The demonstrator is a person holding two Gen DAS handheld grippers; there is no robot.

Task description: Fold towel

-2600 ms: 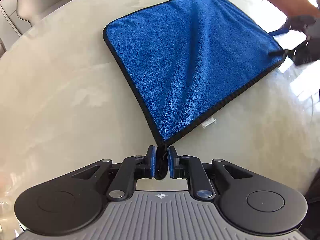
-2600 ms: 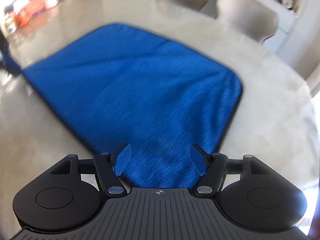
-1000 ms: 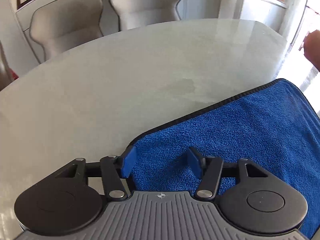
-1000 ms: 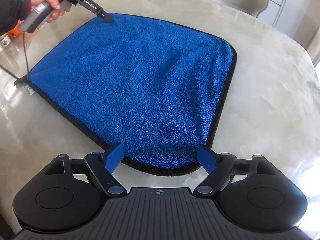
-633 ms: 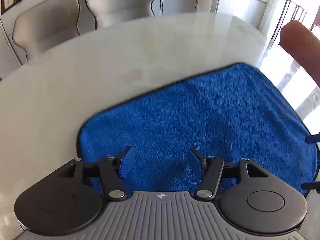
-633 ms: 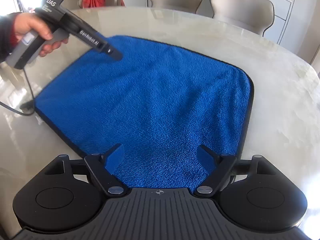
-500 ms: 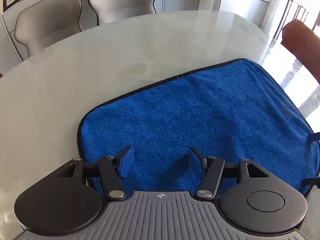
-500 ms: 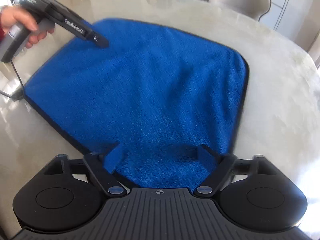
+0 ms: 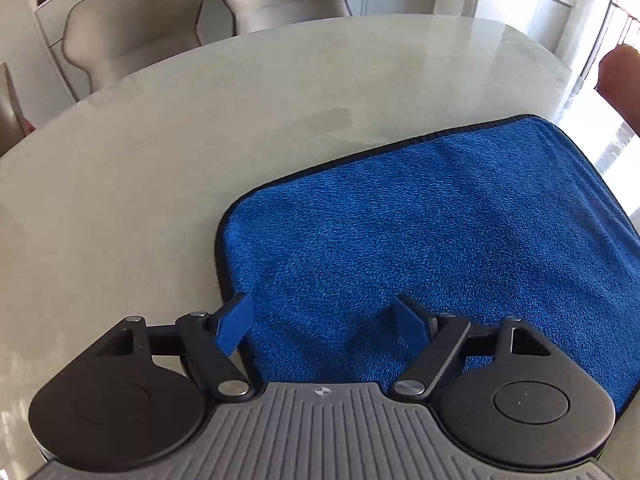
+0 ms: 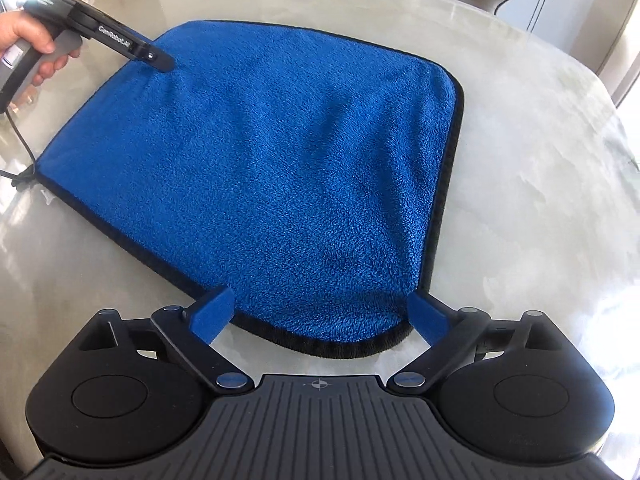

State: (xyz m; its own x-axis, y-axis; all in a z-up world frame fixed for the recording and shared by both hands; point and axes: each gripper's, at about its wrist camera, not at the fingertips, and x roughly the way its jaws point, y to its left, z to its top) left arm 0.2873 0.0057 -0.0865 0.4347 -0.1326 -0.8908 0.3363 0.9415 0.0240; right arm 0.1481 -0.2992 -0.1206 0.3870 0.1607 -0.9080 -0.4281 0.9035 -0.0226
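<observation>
The blue towel (image 10: 260, 168) lies flat on the pale marble-look table (image 10: 540, 200), black-trimmed edge all round. In the right wrist view it looks folded, with a thick black doubled edge along its near-left side. There, its long axis runs from a rounded near corner, just ahead of the right gripper (image 10: 320, 314), away toward the far left; the far edge runs between 2 more rounded corners.

The right gripper hangs with its jaws spread wide, 1 blue pad at each side of that near corner, gripping nothing. Whether the pads touch the cloth cannot be told.

The left gripper (image 9: 324, 320) is also spread wide and holds nothing, its pads over the towel (image 9: 420, 240) close to a rounded corner at the cloth's left edge. From this side the towel reaches away to the right, its far edge slanting up to the right.

In the right wrist view the left gripper (image 10: 158, 60) points down at the towel's far left corner, held by the left hand (image 10: 32, 44). 2 grey chairs (image 9: 132, 28) stand beyond the table.
</observation>
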